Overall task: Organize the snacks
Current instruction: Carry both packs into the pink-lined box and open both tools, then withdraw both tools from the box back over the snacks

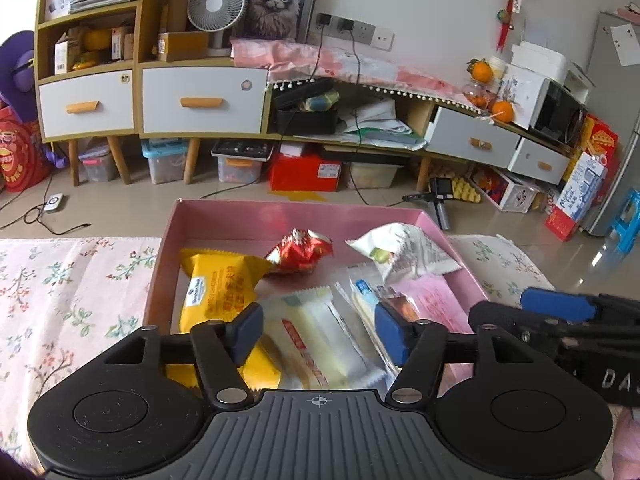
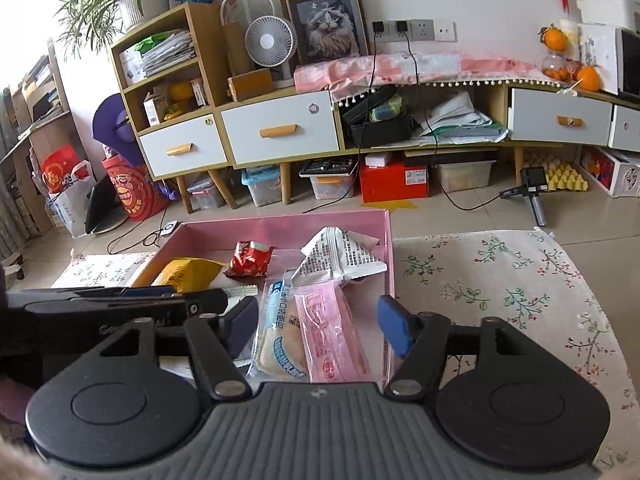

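A pink box [image 1: 224, 220] [image 2: 389, 248] on the floral cloth holds several snack packets: a yellow one [image 1: 218, 292] [image 2: 182, 272], a red one [image 1: 300, 250] [image 2: 250, 258], a white printed one [image 1: 408, 250] [image 2: 340, 258], a pale yellow bar [image 1: 316, 340], a blue-and-clear one [image 2: 278, 332] and a pink one [image 2: 332, 332]. My left gripper [image 1: 320, 334] is open and empty above the box's near part. My right gripper [image 2: 316, 328] is open and empty over the pink and blue packets. Each gripper shows at the edge of the other's view.
The floral cloth [image 2: 500, 288] [image 1: 72, 300] spreads on both sides of the box. Beyond it lie tiled floor, a cabinet with drawers [image 1: 200, 100], storage bins, cables and a handheld camera [image 2: 532, 188] on the floor.
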{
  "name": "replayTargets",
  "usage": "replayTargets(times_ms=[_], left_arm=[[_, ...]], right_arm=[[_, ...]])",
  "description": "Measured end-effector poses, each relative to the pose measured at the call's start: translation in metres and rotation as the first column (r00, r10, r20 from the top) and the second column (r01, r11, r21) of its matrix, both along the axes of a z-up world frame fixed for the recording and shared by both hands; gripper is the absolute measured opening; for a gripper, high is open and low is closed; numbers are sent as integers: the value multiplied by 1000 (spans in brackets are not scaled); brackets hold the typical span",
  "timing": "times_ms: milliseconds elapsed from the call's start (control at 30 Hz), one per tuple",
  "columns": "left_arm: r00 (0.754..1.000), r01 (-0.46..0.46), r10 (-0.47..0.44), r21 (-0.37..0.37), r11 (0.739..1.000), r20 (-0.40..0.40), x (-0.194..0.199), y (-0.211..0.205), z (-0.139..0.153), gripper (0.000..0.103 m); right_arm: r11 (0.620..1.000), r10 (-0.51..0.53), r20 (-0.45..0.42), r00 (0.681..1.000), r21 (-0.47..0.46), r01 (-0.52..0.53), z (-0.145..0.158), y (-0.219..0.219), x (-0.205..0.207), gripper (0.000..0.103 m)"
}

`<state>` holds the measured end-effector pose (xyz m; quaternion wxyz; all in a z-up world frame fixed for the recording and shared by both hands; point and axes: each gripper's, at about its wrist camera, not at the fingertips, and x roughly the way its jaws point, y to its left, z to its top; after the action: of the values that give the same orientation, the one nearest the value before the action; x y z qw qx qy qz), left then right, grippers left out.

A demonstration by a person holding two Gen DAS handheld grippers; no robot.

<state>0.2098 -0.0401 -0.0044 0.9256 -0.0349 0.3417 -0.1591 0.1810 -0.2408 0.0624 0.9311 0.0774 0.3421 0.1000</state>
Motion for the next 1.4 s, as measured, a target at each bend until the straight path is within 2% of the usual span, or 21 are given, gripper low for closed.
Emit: replayTargets(times_ms=[233,333,500,667,900,1100,1200,1400], left_arm=[[1000,6,-6,8,1000,7,-28,9,10,73],[1000,4,-4,4,1000,2,-41,14,12,79],[1000,-5,5,30,1000,2,-65,26,15,83],[1000,-8,8,50,999,-4,-88,38,16,92],[1000,-6,7,105,994,-10,-119,53,15,98],[1000,-28,29,93,995,-11,-142,70,9,102],[999,-32,33,74,997,-12,-151,78,3,102],[997,76,-79,121,990,19,-160,82,-8,102]], right_arm=[[1000,-3,2,1000,-24,3,9,0,-11,77],[1000,1,4,1000,-32,-1,13,1,-20,82],[999,13,-5,1000,-46,-13,16,5,-35,90],[998,26,-10,1000,-53,-26,18,10,-50,95],[997,40,-19,999,-67,-41,16,14,-68,100],[997,38,-39,999,-66,-41,10,19,-82,103],[992,76,-32,997,-100,-79,6,25,-92,103],[963,207,-48,977,-168,-213,-9,42,-105,103]])
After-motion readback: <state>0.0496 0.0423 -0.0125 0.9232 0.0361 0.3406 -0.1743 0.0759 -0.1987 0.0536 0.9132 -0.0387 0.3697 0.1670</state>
